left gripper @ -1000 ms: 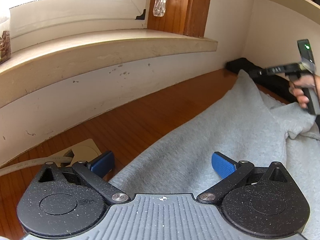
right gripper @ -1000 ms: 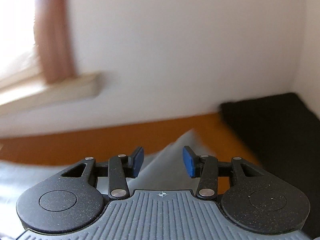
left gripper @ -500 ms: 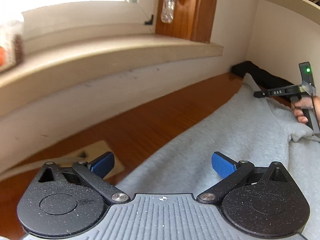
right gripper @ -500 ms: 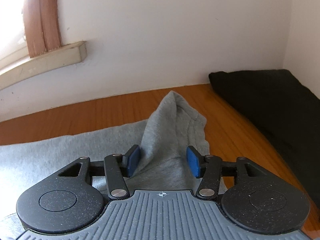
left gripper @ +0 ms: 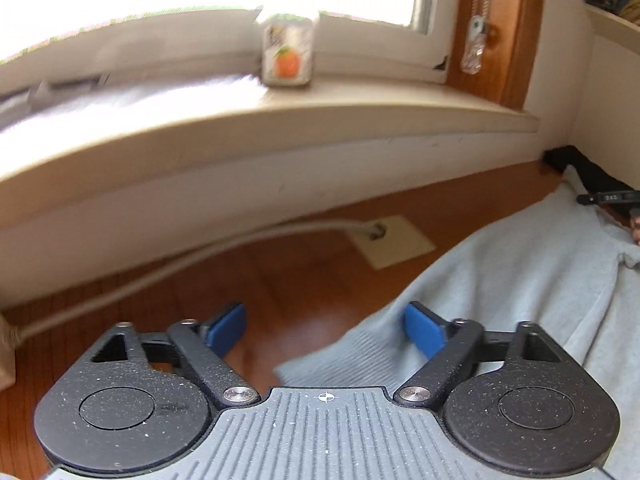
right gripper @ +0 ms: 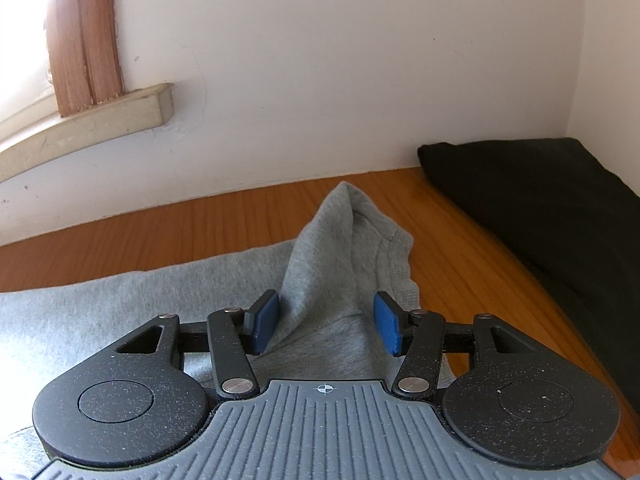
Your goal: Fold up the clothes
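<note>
A grey sweatshirt lies on the wooden table. My left gripper is open; the garment's ribbed corner lies between its blue pads, nearer the right one. My right gripper is open over the same sweatshirt; a raised peak of grey cloth stands between its pads, with the left pad against it. The right gripper's tip also shows at the far right of the left wrist view.
A window sill with a small jar runs along the wall behind. A white cable leads to a beige plate on the table. A folded black garment lies at the right by the corner wall.
My left gripper has swung left, so the cable, the plate and the garment's corner have come into view. My right gripper has barely moved and stays open around the grey peak.
</note>
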